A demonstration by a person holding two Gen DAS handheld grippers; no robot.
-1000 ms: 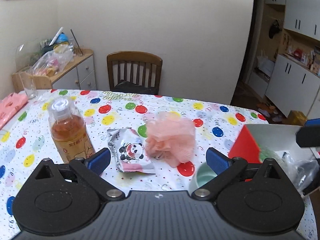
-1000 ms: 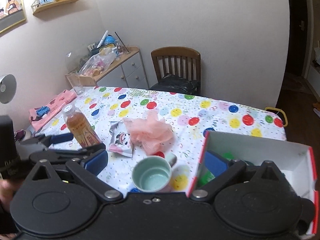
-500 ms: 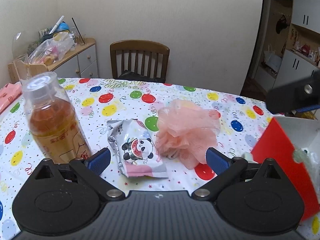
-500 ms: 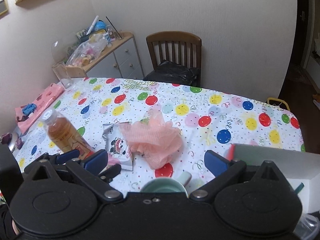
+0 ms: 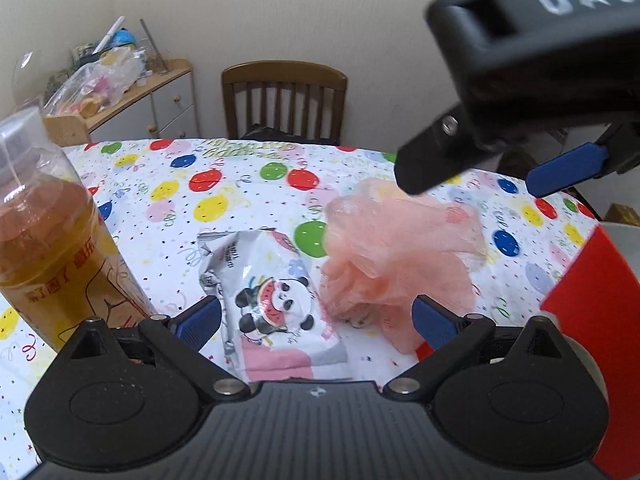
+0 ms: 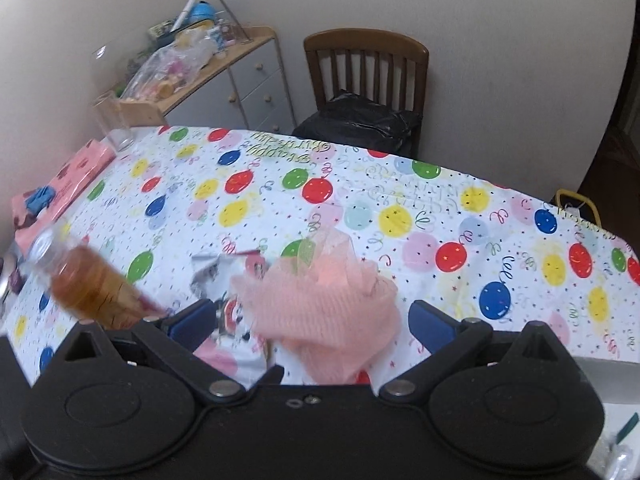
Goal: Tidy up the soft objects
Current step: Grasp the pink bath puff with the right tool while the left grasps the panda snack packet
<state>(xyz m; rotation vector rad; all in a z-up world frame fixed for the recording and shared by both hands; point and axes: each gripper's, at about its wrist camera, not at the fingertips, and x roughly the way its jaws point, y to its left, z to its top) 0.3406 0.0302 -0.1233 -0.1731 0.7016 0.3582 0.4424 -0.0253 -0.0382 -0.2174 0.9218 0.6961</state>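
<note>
A pink mesh bath puff [image 5: 404, 252] lies on the balloon-print tablecloth [image 5: 224, 192], beside a panda-print soft pack [image 5: 272, 300]. My left gripper [image 5: 316, 320] is open, low over the table, with the pack and the puff's edge between its blue fingers. My right gripper [image 6: 314, 320] is open and hovers above the puff [image 6: 328, 308]; it shows in the left wrist view [image 5: 496, 172] over the puff. The pack [image 6: 224, 312] is partly hidden under the puff in the right wrist view.
A tea bottle [image 5: 48, 248] stands at the left, close to my left fingers. A red-and-white box [image 5: 600, 312] stands at the right. A wooden chair [image 6: 366, 80] and a cluttered cabinet [image 6: 224, 76] are behind the table. A pink cloth [image 6: 64, 184] lies far left.
Both grippers have moved forward and lower toward the puff and pack. The right gripper has come over the puff. The green cup has dropped out of view.
</note>
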